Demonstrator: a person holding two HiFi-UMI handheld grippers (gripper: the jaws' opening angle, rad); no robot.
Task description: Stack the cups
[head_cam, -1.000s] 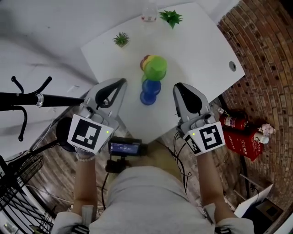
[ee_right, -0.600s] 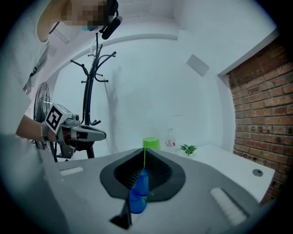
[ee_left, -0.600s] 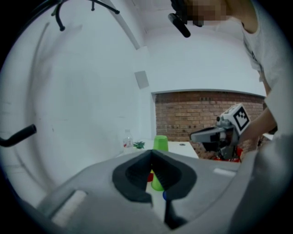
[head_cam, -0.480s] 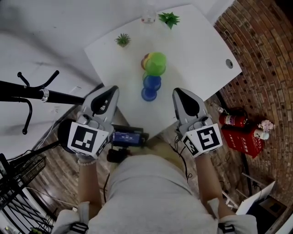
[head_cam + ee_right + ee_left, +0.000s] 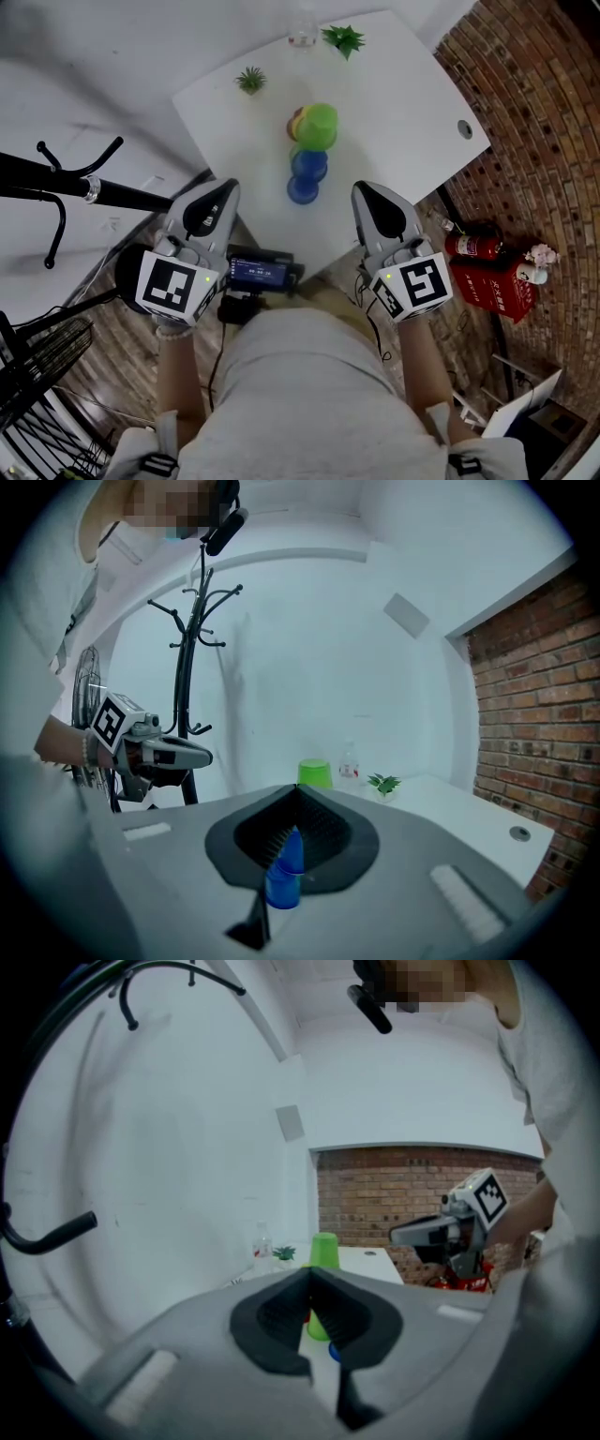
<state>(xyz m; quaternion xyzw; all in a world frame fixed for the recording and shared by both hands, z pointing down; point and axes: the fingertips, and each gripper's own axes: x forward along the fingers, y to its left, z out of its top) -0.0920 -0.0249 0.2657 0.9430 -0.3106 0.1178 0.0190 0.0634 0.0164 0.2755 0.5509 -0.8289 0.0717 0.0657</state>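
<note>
On the white table [image 5: 403, 103] stands an upside-down green cup [image 5: 318, 127] on top of a stack, with red and yellow cups [image 5: 297, 122] showing beside it. In front of it lies a short stack of blue cups [image 5: 306, 175]. My left gripper [image 5: 229, 185] hangs at the table's near left edge, shut and empty. My right gripper [image 5: 362, 190] is over the near edge to the right of the blue cups, also shut and empty. In the left gripper view the green cup [image 5: 323, 1251] rises beyond the closed jaws. The right gripper view shows the blue cups [image 5: 284, 874] below its closed jaws.
Two small potted plants [image 5: 249, 81] [image 5: 343, 38] and a clear bottle [image 5: 302, 33] stand at the table's far side. A black coat rack [image 5: 56, 187] is on the left, and red fire extinguishers [image 5: 478, 248] lie on the right by the brick wall. A black device [image 5: 258, 272] hangs at the person's waist.
Both grippers have drawn back from the cups toward the person; the left one now hangs off the table's near left edge. The cups have not moved.
</note>
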